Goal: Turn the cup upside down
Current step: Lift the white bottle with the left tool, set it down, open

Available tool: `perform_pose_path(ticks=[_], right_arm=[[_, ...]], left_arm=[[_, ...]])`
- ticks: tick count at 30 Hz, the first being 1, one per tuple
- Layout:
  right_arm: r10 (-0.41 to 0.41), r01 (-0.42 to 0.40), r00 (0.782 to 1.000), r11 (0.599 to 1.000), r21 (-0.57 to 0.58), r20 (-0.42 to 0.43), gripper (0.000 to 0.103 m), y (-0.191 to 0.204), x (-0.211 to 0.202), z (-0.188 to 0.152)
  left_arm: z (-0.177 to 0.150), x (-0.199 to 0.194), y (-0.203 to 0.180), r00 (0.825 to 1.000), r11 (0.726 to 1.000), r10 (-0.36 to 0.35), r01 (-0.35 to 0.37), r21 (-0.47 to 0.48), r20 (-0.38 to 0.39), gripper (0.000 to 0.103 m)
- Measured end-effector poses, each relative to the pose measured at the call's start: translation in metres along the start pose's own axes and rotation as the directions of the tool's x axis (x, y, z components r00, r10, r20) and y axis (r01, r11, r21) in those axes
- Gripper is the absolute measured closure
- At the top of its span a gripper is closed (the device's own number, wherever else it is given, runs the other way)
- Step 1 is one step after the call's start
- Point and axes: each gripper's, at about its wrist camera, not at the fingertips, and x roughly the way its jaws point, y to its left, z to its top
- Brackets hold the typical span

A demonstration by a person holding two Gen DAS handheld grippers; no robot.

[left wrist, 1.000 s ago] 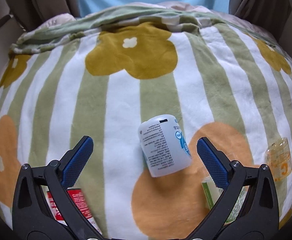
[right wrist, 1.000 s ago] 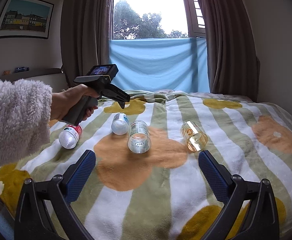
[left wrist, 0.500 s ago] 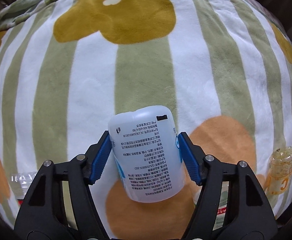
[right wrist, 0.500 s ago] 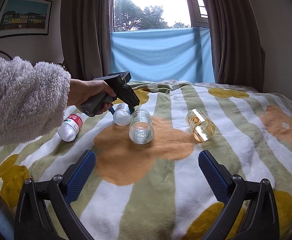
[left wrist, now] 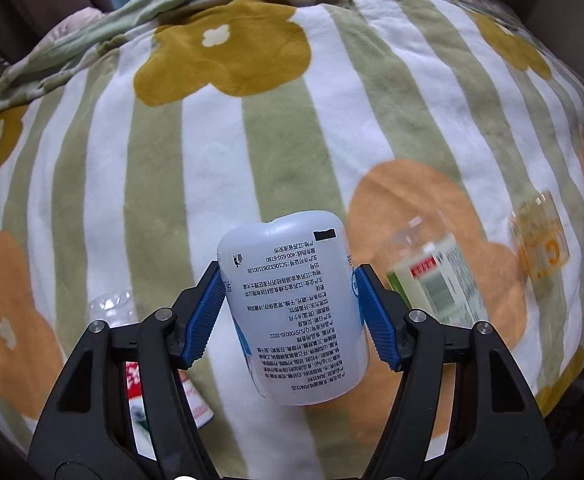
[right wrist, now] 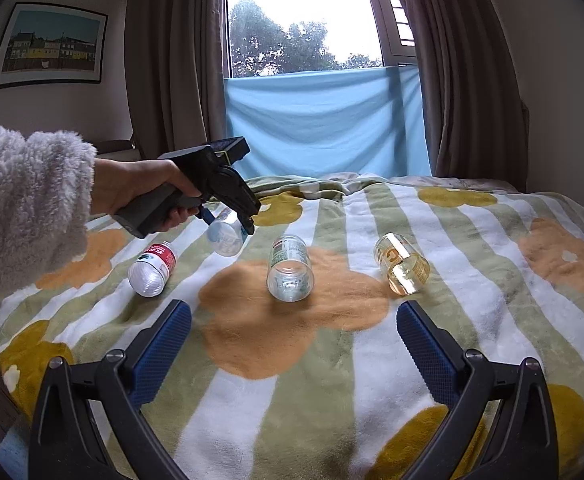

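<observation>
A white translucent cup (left wrist: pixel 292 304) with printed text and a blue label is held between the blue pads of my left gripper (left wrist: pixel 290 314), which is shut on its sides. The cup hangs tilted above the blanket, its closed end pointing away from the camera. In the right wrist view the same cup (right wrist: pixel 224 236) shows under the left gripper (right wrist: pixel 228 220), lifted off the bed in a person's hand (right wrist: pixel 140 188). My right gripper (right wrist: pixel 293 338) stands open low over the near part of the bed, with nothing between its fingers.
On the striped flower blanket (right wrist: pixel 331 360) lie a clear green-labelled cup (right wrist: pixel 290 268), an amber glass cup (right wrist: pixel 401 264) and a red-labelled clear cup (right wrist: pixel 152 268), all on their sides. A fluffy sleeve (right wrist: pixel 20 208) reaches in from the left. Curtains and a window stand behind the bed.
My left gripper moved down onto the white cup, shut on it and has now lifted it off the blanket. The right gripper has stayed open and almost still.
</observation>
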Motion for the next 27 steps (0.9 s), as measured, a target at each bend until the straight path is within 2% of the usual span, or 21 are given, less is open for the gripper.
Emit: perform_pose_path(ticks=[5, 11, 17, 23, 25, 26, 27], right_arm=[[0.005, -0.005, 1.0, 1.0, 0.024, -0.011, 0.0, 0.001, -0.008, 0.002], [-0.005, 0.005, 1.0, 0.999, 0.034, -0.002, 0.0, 0.005, -0.026, 0.005], [-0.022, 0.022, 1.0, 0.999, 0.034, -0.001, 0.0, 0.004, -0.036, 0.005], [-0.006, 0.006, 1.0, 0.998, 0.062, 0.0, 0.0, -0.001, -0.038, 0.005], [-0.009, 0.009, 1.0, 0.998, 0.059, -0.003, 0.0, -0.002, -0.039, 0.005], [-0.008, 0.008, 1.0, 0.998, 0.062, -0.004, 0.0, -0.003, -0.038, 0.005], [-0.006, 0.006, 1.0, 0.998, 0.068, -0.005, 0.0, -0.004, -0.038, 0.005]], left_arm=[[-0.071, -0.031, -0.03, 0.999, 0.989, -0.037, 0.041, 0.145, -0.028, 0.04], [-0.143, -0.027, -0.078, 0.991, 0.953, -0.104, 0.123, 0.276, -0.083, 0.04], [-0.162, -0.005, -0.104, 0.981, 0.938, -0.117, 0.16, 0.308, -0.153, 0.04], [-0.168, 0.001, -0.114, 0.982, 0.932, -0.115, 0.159, 0.325, -0.151, 0.037], [-0.173, -0.002, -0.114, 0.984, 0.932, -0.102, 0.145, 0.333, -0.144, 0.029], [-0.175, -0.002, -0.114, 0.984, 0.932, -0.097, 0.142, 0.333, -0.146, 0.014], [-0.177, -0.004, -0.113, 0.984, 0.935, -0.102, 0.144, 0.325, -0.143, 0.006]])
